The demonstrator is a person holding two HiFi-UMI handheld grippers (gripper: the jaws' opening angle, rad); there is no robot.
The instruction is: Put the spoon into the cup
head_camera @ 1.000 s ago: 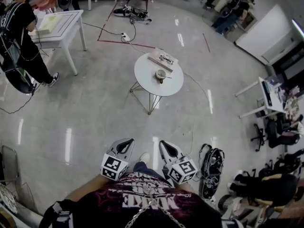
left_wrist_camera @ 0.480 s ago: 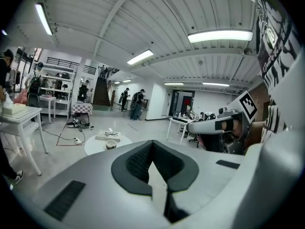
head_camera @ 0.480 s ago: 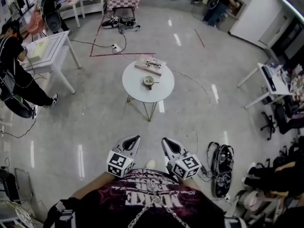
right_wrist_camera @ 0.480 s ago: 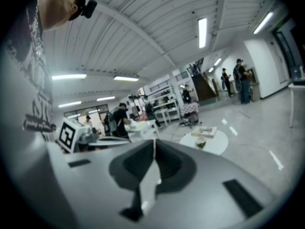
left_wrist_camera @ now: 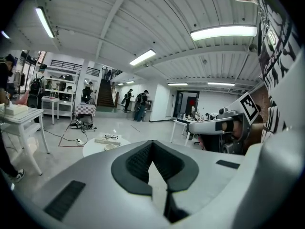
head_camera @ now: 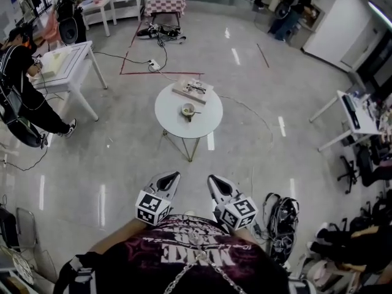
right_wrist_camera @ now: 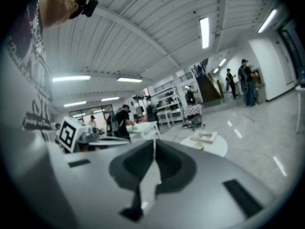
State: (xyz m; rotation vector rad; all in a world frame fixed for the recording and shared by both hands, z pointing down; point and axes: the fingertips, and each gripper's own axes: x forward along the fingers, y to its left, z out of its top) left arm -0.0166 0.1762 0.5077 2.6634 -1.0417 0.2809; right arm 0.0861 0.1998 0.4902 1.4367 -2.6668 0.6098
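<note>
The small pale round cup stands near the middle of the round white surface on thin wire legs, well apart from the person. A short dark sliver at the cup's near side is probably the spoon. From here it is too small to tell whether it lies on the surface against the cup or leans on its rim. Behind the cup rests a flat pale slab with a pair of spectacles on it. The left gripper and the right gripper are held low in front of the person's chest over the glossy floor. Each has its jaws pressed together with nothing between them, and both point towards the surface. Judged by its size, the spoon should be light, stiff and thin, with a smooth handle that may slip or pivot in a loose pinch. The best hold is likely across the handle near its middle, taken from above so the bowl end hangs free. The cup looks light enough to slide or tip if knocked, so it may want steadying.
</note>
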